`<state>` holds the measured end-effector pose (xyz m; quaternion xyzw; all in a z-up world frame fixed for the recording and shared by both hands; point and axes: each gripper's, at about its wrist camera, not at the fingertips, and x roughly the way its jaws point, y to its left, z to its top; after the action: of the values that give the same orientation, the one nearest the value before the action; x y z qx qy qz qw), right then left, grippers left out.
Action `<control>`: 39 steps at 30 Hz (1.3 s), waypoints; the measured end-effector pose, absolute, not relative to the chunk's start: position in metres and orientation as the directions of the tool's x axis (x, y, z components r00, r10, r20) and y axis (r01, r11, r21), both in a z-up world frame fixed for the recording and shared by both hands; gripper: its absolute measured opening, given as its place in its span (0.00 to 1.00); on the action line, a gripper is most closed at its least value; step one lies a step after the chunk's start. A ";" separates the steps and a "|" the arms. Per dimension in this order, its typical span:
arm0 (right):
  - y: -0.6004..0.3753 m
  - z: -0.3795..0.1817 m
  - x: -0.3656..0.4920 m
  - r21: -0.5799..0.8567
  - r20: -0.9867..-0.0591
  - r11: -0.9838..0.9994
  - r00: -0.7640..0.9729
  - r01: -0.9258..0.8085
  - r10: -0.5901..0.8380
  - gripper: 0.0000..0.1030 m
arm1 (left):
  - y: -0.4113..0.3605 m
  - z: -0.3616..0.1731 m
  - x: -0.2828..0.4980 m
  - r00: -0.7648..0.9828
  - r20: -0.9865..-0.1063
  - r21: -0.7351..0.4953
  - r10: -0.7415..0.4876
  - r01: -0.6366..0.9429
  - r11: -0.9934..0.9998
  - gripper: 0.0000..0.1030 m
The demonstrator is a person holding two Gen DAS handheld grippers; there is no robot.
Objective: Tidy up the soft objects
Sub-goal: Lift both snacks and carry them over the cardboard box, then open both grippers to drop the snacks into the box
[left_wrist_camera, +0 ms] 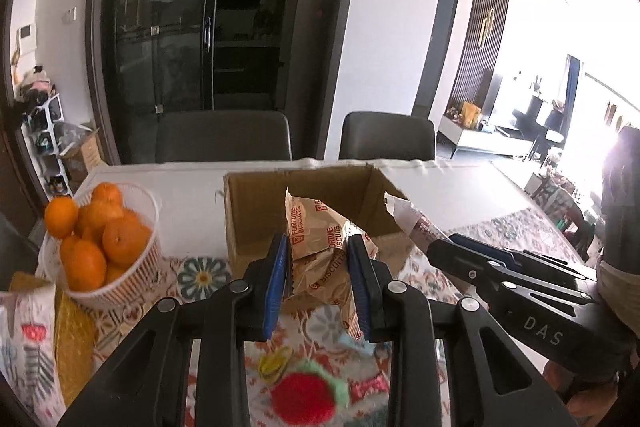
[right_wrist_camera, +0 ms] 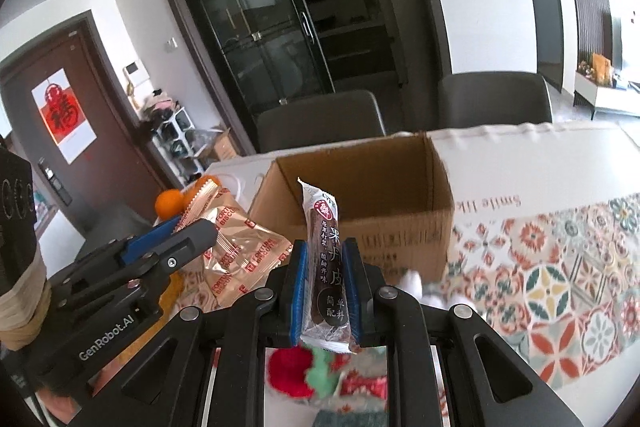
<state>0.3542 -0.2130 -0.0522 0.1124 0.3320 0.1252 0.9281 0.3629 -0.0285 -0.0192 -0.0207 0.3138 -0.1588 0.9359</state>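
My left gripper (left_wrist_camera: 320, 247) is shut on a tan Fortune Biscuits packet (left_wrist_camera: 320, 227), held above the table just in front of the open cardboard box (left_wrist_camera: 256, 203). My right gripper (right_wrist_camera: 326, 251) is shut on a long brown fruit-leather snack stick (right_wrist_camera: 326, 239), held upright in front of the same box (right_wrist_camera: 400, 223). The right gripper shows in the left wrist view (left_wrist_camera: 436, 247) with the stick's wrapper end (left_wrist_camera: 408, 217) near the box's right wall. The left gripper (right_wrist_camera: 192, 227) and its packet (right_wrist_camera: 240, 255) show in the right wrist view.
A white basket of oranges (left_wrist_camera: 100, 235) stands left of the box. A red and green knitted toy (left_wrist_camera: 304, 395) and small wrapped sweets (left_wrist_camera: 368, 387) lie on the patterned tablecloth (right_wrist_camera: 560, 287) below the grippers. A white soft thing (right_wrist_camera: 416, 283) lies by the box. Two grey chairs (left_wrist_camera: 224, 137) stand behind the table.
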 end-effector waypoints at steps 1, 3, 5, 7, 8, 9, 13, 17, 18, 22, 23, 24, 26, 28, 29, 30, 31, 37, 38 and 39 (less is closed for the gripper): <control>-0.213 -0.050 0.358 0.291 -0.585 0.944 0.751 -0.158 0.306 0.19 | -0.029 -0.016 0.369 0.756 -0.576 -0.138 -0.310 0.285 0.949 0.30; -0.214 -0.046 0.367 0.286 -0.582 0.946 0.756 -0.154 0.299 0.19 | -0.030 -0.012 0.376 0.761 -0.570 -0.133 -0.309 0.285 0.949 0.30; -0.214 -0.043 0.374 0.280 -0.580 0.947 0.759 -0.155 0.296 0.19 | -0.030 -0.010 0.384 0.765 -0.566 -0.129 -0.307 0.286 0.949 0.30; -0.215 -0.041 0.383 0.273 -0.581 0.949 0.759 -0.156 0.292 0.19 | -0.032 -0.007 0.394 0.763 -0.565 -0.132 -0.313 0.291 0.948 0.30; -0.216 -0.039 0.387 0.273 -0.583 0.949 0.758 -0.158 0.293 0.19 | -0.032 -0.008 0.397 0.763 -0.566 -0.132 -0.311 0.289 0.948 0.30; -0.216 -0.038 0.394 0.269 -0.585 0.950 0.756 -0.159 0.293 0.19 | -0.033 -0.007 0.401 0.763 -0.568 -0.131 -0.309 0.287 0.949 0.30; -0.215 -0.037 0.412 0.257 -0.600 0.952 0.745 -0.164 0.290 0.19 | -0.036 -0.008 0.420 0.752 -0.580 -0.139 -0.312 0.285 0.948 0.30; -0.216 -0.041 0.433 0.264 -0.623 0.950 0.723 -0.165 0.299 0.19 | -0.042 -0.008 0.438 0.740 -0.598 -0.131 -0.307 0.287 0.949 0.30; -0.216 -0.044 0.438 0.265 -0.633 0.949 0.713 -0.167 0.303 0.19 | -0.043 -0.009 0.442 0.737 -0.603 -0.129 -0.305 0.288 0.949 0.30; -0.220 -0.056 0.465 0.287 -0.667 0.944 0.674 -0.160 0.317 0.19 | -0.049 -0.015 0.462 0.717 -0.634 -0.114 -0.290 0.285 0.952 0.30; -0.221 -0.059 0.471 0.293 -0.675 0.943 0.665 -0.158 0.321 0.19 | -0.049 -0.017 0.467 0.714 -0.639 -0.113 -0.286 0.281 0.953 0.30; -0.221 -0.063 0.477 0.295 -0.683 0.943 0.656 -0.155 0.322 0.19 | -0.050 -0.020 0.471 0.706 -0.648 -0.116 -0.286 0.279 0.953 0.31; -0.224 -0.068 0.487 0.299 -0.698 0.943 0.640 -0.148 0.322 0.19 | -0.052 -0.025 0.480 0.687 -0.669 -0.121 -0.284 0.276 0.954 0.32; -0.224 -0.074 0.494 0.304 -0.713 0.943 0.624 -0.138 0.321 0.19 | -0.054 -0.031 0.488 0.674 -0.687 -0.116 -0.271 0.266 0.957 0.36; -0.226 -0.076 0.497 0.307 -0.717 0.943 0.620 -0.132 0.320 0.23 | -0.054 -0.034 0.491 0.670 -0.694 -0.114 -0.265 0.261 0.959 0.39; -0.227 -0.079 0.500 0.307 -0.724 0.944 0.613 -0.124 0.316 0.29 | -0.054 -0.037 0.495 0.667 -0.701 -0.110 -0.253 0.249 0.962 0.43; -0.228 -0.081 0.503 0.304 -0.731 0.946 0.609 -0.113 0.308 0.33 | -0.053 -0.039 0.497 0.663 -0.705 -0.112 -0.252 0.248 0.962 0.46; -0.231 -0.075 0.498 0.255 -0.739 0.964 0.628 -0.077 0.246 0.47 | -0.052 -0.044 0.502 0.663 -0.714 -0.085 -0.226 0.238 0.968 0.55; -0.231 -0.075 0.496 0.239 -0.744 0.968 0.628 -0.069 0.229 0.49 | -0.052 -0.044 0.500 0.662 -0.717 -0.081 -0.219 0.233 0.969 0.55; -0.232 -0.073 0.493 0.231 -0.745 0.971 0.631 -0.063 0.218 0.50 | -0.051 -0.043 0.499 0.663 -0.718 -0.077 -0.214 0.230 0.970 0.56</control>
<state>0.4934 -0.2315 -0.0725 0.0917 0.4226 0.0780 0.8983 0.4992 -0.0506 -0.0430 0.0100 0.3923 -0.1218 0.9117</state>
